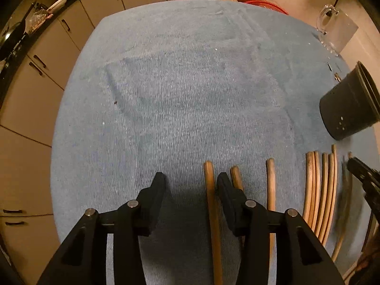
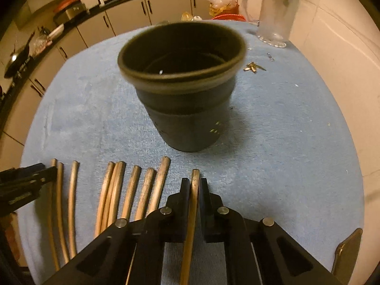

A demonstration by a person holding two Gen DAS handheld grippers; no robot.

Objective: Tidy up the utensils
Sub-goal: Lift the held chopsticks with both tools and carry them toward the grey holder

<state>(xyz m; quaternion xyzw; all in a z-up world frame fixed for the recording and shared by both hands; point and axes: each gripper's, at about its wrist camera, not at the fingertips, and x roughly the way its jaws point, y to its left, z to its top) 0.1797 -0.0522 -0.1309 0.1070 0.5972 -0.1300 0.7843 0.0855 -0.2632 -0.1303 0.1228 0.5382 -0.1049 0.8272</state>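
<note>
The round wooden stick (image 2: 195,191) lies lengthwise between the right gripper's (image 2: 193,185) fingers, which pinch it, its tip aimed at the black ribbed pot (image 2: 182,90) straight ahead. Left of it (same axis) more sticks (image 2: 133,190) line the blue towel (image 2: 285,130); the left gripper (image 1: 191,180) gapes wide, empty.

A round table covered in a ribbed light-blue cloth (image 2: 273,142) carries everything. A dark, round plastic cup with a thick rim (image 2: 182,90) stands upright near its middle, and a row of thin wooden sticks (image 2: 133,190) lies side by side on the cloth at the near edge. A clear frosted glass mug with a handle (image 2: 273,14) stands at the far right edge, with a few small brass-coloured metal bits (image 2: 254,67) lying between it and the cup.
</note>
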